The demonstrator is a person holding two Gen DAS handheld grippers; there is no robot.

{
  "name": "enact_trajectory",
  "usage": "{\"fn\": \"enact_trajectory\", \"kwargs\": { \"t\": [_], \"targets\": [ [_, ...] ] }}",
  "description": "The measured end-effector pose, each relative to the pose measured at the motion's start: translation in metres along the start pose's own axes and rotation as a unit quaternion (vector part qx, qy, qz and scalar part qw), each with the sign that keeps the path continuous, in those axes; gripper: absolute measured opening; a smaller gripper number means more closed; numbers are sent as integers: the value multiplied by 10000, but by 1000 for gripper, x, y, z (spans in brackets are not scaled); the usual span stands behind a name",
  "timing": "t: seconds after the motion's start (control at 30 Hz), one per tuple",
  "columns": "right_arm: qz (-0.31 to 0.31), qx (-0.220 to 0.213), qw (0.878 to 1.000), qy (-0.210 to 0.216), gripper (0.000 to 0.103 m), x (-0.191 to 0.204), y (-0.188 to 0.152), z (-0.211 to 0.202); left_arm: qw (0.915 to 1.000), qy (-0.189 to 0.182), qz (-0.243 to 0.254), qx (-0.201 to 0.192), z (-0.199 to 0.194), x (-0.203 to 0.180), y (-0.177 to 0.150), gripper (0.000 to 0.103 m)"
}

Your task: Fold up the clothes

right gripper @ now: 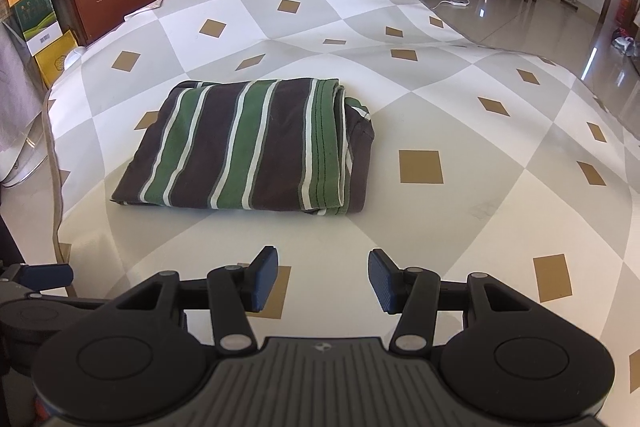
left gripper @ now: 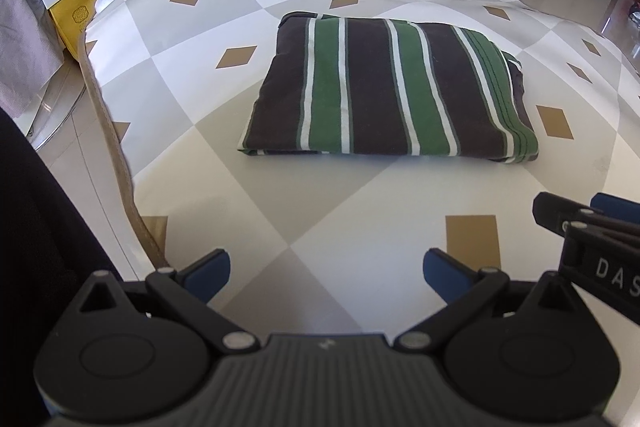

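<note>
With the striped garment (left gripper: 390, 87) folded ahead on the surface (left gripper: 340, 219), both the left tool (left gripper: 326, 267) and right tool (right gripper: 323, 279) are held apart and empty; remaining edges are best squared gently.

Garment (left gripper: 384, 87) (right gripper: 248, 147): black cloth with green bands edged in white, folded into a compact, roughly square packet of several layers. It lies flat on the checked tabletop (left gripper: 320, 211) (right gripper: 460, 107), layered edges at its right side.
</note>
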State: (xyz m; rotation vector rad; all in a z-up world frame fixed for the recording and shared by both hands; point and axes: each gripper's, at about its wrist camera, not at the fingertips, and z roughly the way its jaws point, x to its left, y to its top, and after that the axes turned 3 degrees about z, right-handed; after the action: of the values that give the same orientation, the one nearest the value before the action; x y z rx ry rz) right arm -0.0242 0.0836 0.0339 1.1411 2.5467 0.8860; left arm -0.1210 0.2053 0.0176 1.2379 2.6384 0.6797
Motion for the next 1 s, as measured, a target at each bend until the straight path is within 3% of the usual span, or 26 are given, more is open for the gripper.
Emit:
{"fn": "enact_trajectory", "kwargs": {
  "t": [1.0],
  "targets": [
    [229, -86, 9997, 9, 49, -8, -1, -17, 9993, 101, 140, -330, -23, -1, -3, 103]
  ]
}}
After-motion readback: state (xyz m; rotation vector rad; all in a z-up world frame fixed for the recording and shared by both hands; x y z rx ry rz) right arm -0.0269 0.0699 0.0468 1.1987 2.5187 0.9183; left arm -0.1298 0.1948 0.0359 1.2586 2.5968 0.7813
